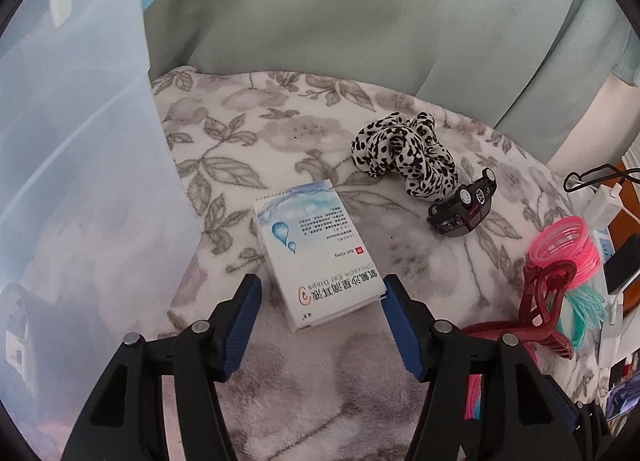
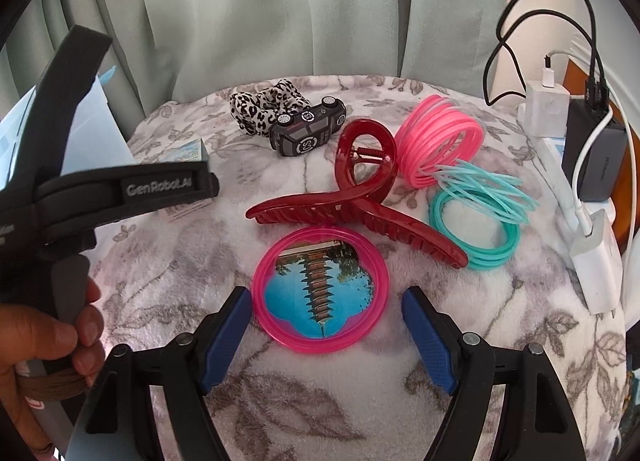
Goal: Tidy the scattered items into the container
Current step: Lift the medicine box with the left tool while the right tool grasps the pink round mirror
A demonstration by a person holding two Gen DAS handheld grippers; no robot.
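Where legible, box (image 1: 320, 253) reads "Ofloxacin Ear Drops".

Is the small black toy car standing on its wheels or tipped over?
Tipped on its side: the small black toy car shows white wheels at its upper edge and its roof toward the camera, on the floral blanket.

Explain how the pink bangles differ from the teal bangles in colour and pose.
The pink bangles are pink; the teal bangles are blue-green. The pink bangles stand on edge in a fairly tight stack; the teal bangles lie flatter and fan out loosely. Both are sets of thin translucent rings on the floral blanket.
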